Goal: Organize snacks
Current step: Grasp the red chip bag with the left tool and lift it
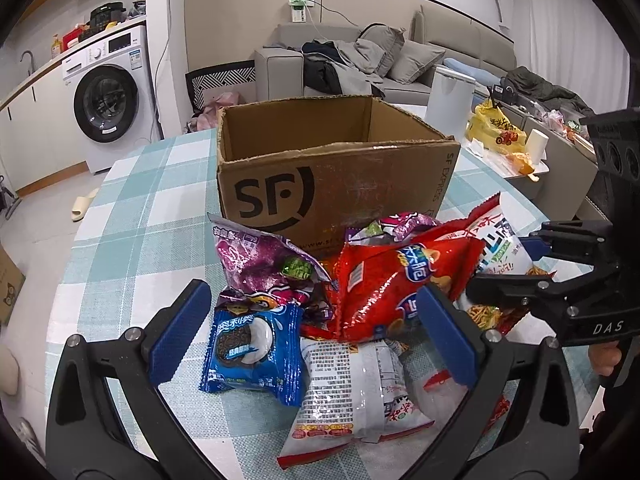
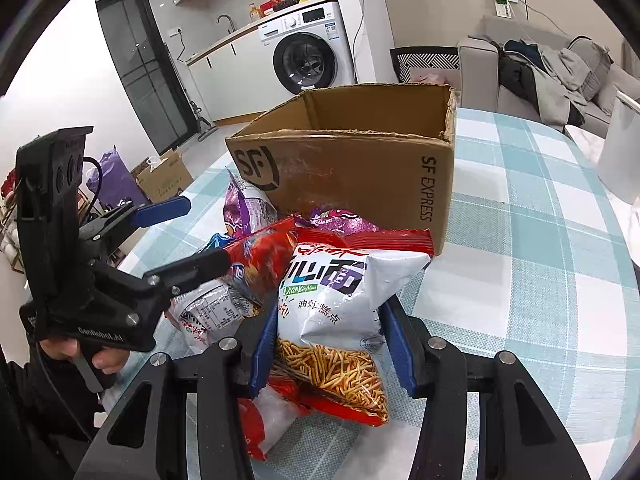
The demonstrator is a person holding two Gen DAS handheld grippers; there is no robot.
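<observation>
The right gripper [image 2: 328,344] pinches the white noodle-snack bag [image 2: 340,300] lying on the snack pile before the open cardboard box [image 2: 360,168]; the left gripper [image 1: 312,336] hovers spread; lifting should clear the box's near rim before release.

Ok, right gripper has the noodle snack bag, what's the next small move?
Probably lift it clear and carry it over the cardboard box. The right gripper is clamped on the noodle snack bag, the box stands open just behind the pile, and the left gripper is open.
</observation>
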